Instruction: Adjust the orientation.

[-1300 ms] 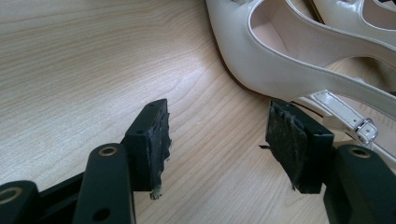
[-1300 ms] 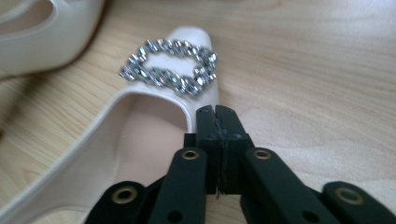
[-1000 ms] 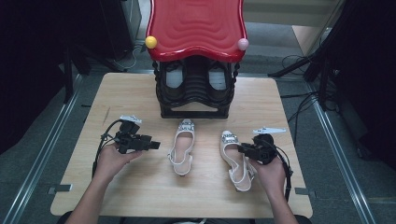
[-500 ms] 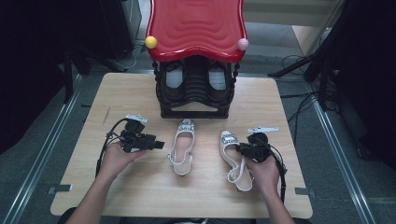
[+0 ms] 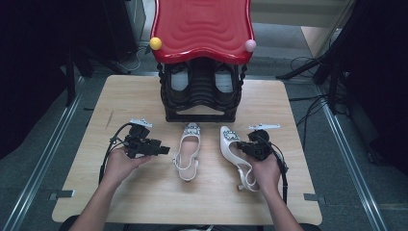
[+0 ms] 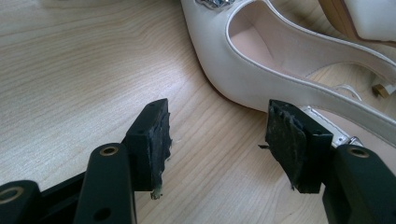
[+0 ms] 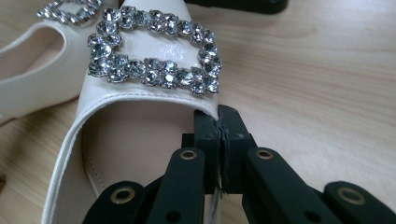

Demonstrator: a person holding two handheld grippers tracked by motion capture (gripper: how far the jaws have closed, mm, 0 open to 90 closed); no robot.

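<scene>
The right gripper point(image 7: 223, 140) has just been closing; its black jaws pinch the glossy cream rim of the right slingback shoe point(image 5: 235, 154) on the pale woodgrain table point(image 5: 144, 96), beneath its rhinestone buckle point(image 7: 154, 49). The left gripper point(image 6: 224, 140) gapes empty beside the left slingback shoe point(image 5: 186, 150).

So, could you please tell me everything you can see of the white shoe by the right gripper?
The right shoe is a glossy, leather-looking white slingback pump with a pointed toe, a rectangular rhinestone buckle on the vamp, a pale lining and a thin heel strap. It lies on the wooden table, toe toward the shoe rack, heel toward the person, beside its twin. The right gripper has just been closing its jaws and now pinches the side edge of the opening just behind the buckle.
</scene>
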